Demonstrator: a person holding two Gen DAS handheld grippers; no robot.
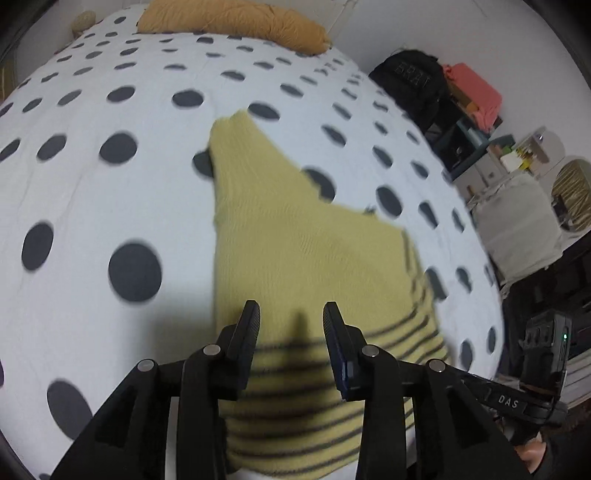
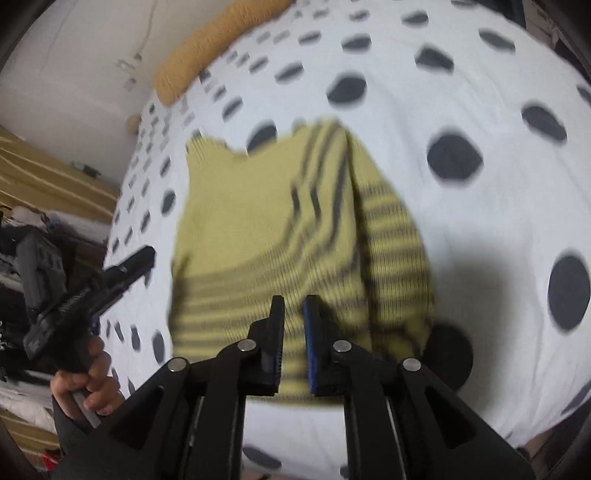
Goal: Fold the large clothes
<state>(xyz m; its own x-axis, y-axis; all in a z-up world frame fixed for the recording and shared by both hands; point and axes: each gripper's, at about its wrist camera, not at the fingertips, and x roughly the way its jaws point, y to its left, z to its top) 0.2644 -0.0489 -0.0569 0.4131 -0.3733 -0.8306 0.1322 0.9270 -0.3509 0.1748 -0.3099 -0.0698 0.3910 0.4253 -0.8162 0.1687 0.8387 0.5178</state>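
A yellow knit sweater (image 1: 295, 251) with dark stripes lies partly folded on a white bed cover (image 1: 110, 206) with large dark dots. My left gripper (image 1: 291, 314) is open and empty, held above the sweater's striped near part. In the right wrist view the sweater (image 2: 258, 221) shows a striped sleeve folded over its body. My right gripper (image 2: 293, 306) hovers over the striped hem with its jaws a small gap apart, holding nothing. The left gripper (image 2: 125, 269) also shows at the left of that view, held in a hand.
A mustard pillow (image 1: 236, 22) lies at the bed's far end. Right of the bed stand a black bag (image 1: 410, 81), a pink cloth (image 1: 476, 92), shelves and a white hamper (image 1: 517, 221). The bed's near edge (image 2: 295, 424) is just below the grippers.
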